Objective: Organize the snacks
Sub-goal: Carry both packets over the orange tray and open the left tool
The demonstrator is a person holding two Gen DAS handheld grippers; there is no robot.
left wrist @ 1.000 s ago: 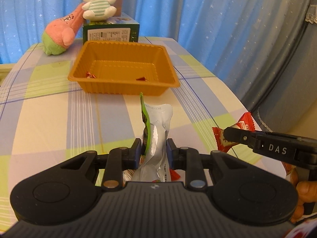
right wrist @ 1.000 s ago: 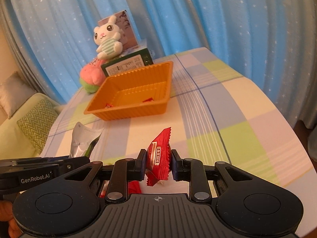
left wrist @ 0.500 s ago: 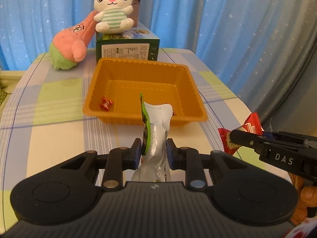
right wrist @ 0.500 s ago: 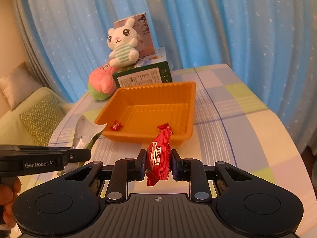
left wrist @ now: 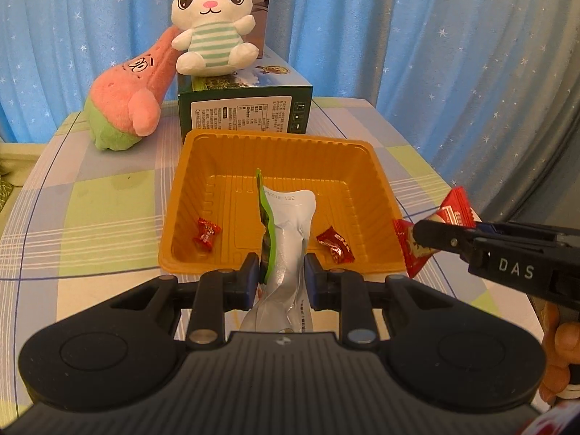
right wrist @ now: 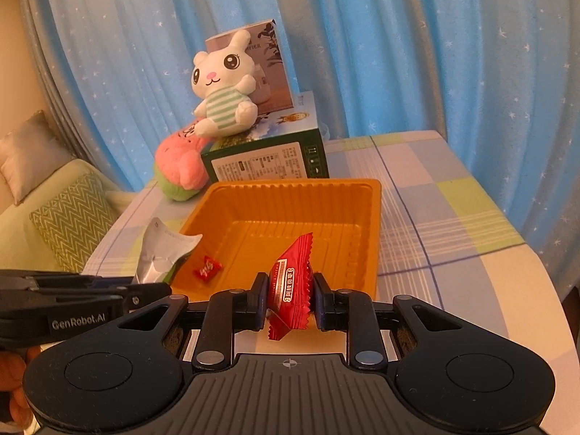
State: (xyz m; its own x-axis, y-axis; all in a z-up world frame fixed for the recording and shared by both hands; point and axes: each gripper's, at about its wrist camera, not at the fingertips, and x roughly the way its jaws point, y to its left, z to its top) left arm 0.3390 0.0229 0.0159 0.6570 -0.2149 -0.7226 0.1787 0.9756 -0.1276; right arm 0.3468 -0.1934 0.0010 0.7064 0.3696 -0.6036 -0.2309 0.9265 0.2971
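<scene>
An orange plastic tray (left wrist: 282,145) stands on the checked table and holds two small red candies (left wrist: 206,233), (left wrist: 335,244). My left gripper (left wrist: 282,272) is shut on a silver and green snack pouch (left wrist: 288,224) at the tray's near rim. My right gripper (right wrist: 288,291) is shut on a red snack packet (right wrist: 290,282) at the near rim of the tray (right wrist: 301,185). The right gripper also shows in the left wrist view (left wrist: 427,233), at the tray's right corner. The left gripper and its pouch (right wrist: 163,250) show at the left of the right wrist view.
Behind the tray stands a green box (left wrist: 246,108) with a white bunny plush (left wrist: 212,25) on it. A pink and green plush (left wrist: 130,98) leans beside it. Blue curtains hang behind. A sofa with a green cushion (right wrist: 69,217) lies left of the table.
Both grippers have moved forward to the tray with their snacks still held. The tray now fills the middle of both views.
</scene>
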